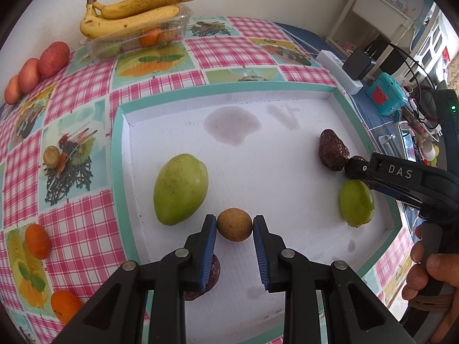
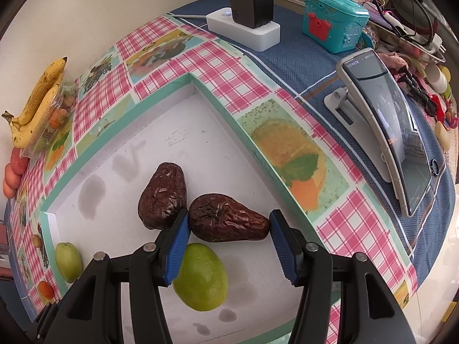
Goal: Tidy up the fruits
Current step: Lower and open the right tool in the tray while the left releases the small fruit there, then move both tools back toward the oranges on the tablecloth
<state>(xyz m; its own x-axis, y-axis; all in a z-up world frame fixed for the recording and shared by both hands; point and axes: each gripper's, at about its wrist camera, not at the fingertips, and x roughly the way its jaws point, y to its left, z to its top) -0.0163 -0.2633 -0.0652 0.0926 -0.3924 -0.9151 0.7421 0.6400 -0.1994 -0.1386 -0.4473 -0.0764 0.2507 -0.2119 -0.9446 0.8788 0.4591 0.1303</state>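
A white tray with a teal rim (image 1: 116, 172) holds the fruit. My left gripper (image 1: 234, 226) is shut on a small round brown fruit (image 1: 234, 224), with a blue pad against each side. A dark wrinkled fruit (image 1: 213, 272) lies partly hidden under its left finger. A big green mango (image 1: 180, 189) lies to the left. My right gripper (image 2: 229, 223) is shut on another dark wrinkled fruit (image 2: 226, 218), held lengthwise between the pads. A second dark wrinkled fruit (image 2: 163, 196) lies just beyond, and a small green fruit (image 2: 202, 276) lies below the fingers.
Bananas (image 1: 137, 8) rest on a clear plastic box of fruit at the back. Red fruits (image 1: 53, 58) and oranges (image 1: 37, 240) lie on the checked cloth at the left. A power strip with a charger (image 2: 243, 28), a teal toy box (image 2: 332, 25) and a phone on a stand (image 2: 393, 143) crowd the right.
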